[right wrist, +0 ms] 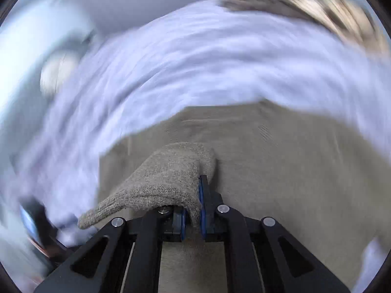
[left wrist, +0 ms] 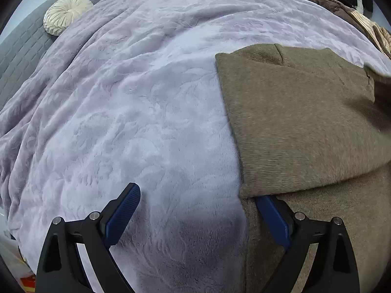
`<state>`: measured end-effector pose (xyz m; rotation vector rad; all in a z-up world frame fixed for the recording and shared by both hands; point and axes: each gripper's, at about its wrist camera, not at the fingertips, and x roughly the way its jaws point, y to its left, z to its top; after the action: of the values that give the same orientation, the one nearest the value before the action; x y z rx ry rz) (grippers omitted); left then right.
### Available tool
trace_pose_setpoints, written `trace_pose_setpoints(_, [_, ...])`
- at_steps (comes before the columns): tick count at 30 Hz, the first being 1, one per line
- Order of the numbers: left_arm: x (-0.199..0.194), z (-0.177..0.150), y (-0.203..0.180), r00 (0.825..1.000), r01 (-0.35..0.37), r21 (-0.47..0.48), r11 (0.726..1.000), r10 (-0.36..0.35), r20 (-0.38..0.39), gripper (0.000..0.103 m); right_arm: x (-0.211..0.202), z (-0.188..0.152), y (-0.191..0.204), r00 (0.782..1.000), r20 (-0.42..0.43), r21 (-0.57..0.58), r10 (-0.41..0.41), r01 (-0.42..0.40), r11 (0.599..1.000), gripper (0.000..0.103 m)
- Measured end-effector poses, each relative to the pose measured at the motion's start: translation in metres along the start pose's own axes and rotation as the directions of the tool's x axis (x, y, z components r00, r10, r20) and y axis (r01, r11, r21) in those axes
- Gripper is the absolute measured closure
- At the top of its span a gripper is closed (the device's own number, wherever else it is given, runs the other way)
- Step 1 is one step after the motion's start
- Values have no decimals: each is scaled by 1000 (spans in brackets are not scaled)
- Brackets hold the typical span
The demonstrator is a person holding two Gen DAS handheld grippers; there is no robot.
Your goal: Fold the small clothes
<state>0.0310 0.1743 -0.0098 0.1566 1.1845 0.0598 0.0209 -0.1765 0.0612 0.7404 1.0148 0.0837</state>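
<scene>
A brown knit garment [left wrist: 300,122] lies partly folded on the right side of the bed, one layer doubled over another. My left gripper [left wrist: 198,193] stands open at its left edge. One blue fingertip [left wrist: 130,195] hovers over the blanket, and the other finger [left wrist: 271,214] has its tip tucked under the garment's folded edge. In the blurred right wrist view the same garment [right wrist: 281,158] spreads below. My right gripper [right wrist: 194,188] is shut on a bunched fold of the knit [right wrist: 168,173], which drapes over and hides the left finger.
A lavender plush blanket [left wrist: 134,97] covers the bed. A round cream cushion [left wrist: 67,14] rests at the far left against a grey quilted surface [left wrist: 22,48]. A heap of brown and striped clothes [left wrist: 342,5] lies at the far right corner.
</scene>
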Motion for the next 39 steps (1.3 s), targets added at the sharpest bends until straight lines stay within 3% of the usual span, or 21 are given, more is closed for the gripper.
trace_pose_setpoints(1, [1,0,-2,1000,-3,10,1000,3,-1,8,2,-1,-27,999,-15,109,32,-30,994,94])
trace_pose_setpoints(4, [4,0,-7,1000,-26,32,999,26,5,8,10,-15,-71,992,-38,280,116,-101,955,89])
trace_pose_setpoints(8, [4,2,-7,1000,-26,19,999,26,-11,8,-1,-23,-97,984,29,430,177,-173,886,78])
trace_pose_setpoints(10, [3,4,-7,999,-29,15,999,30,-17,8,-9,-15,-95,988,31,400,152,-152,904,67])
trace_pose_setpoints(13, [-2,6,-3,1000,-17,-23,1000,17,-14,8,-18,-2,-88,992,4,363,123,-116,925,65])
trace_pose_setpoints(14, [-3,6,1,1000,1,-47,999,-2,-9,8,-21,2,-86,993,-1,360,116,-108,927,68])
trace_pose_setpoints(15, [-4,7,7,1000,19,-80,997,-19,-8,8,-26,5,-83,993,8,351,114,-110,930,89])
trace_pose_setpoints(16, [-2,7,12,999,40,-114,993,-42,-16,8,-31,8,-81,993,16,330,115,-113,937,97])
trace_pose_setpoints(19, [10,4,23,993,96,-187,978,-108,-53,8,-33,7,-77,998,-5,251,66,-63,966,97])
trace_pose_setpoints(21, [9,2,24,992,101,-172,980,-113,-59,8,-21,-3,-87,997,-71,262,-11,29,965,96])
trace_pose_setpoints(24, [-5,-3,27,995,87,-107,990,-91,-37,8,-28,-22,-111,998,-49,374,42,-20,927,96])
trace_pose_setpoints(26, [-12,-5,34,999,36,-85,996,-39,-37,8,-37,-28,-118,999,-40,377,30,-13,926,95])
trace_pose_setpoints(31, [-26,-1,59,996,74,-130,989,-80,-44,8,-52,-31,-119,999,-34,391,7,7,920,95])
trace_pose_setpoints(37, [-32,21,20,994,113,-41,993,-113,5,8,-70,-23,-97,999,37,295,-27,15,956,93])
trace_pose_setpoints(39, [-23,27,0,996,89,-8,996,-89,6,8,-68,-15,-87,999,36,233,-40,31,972,93])
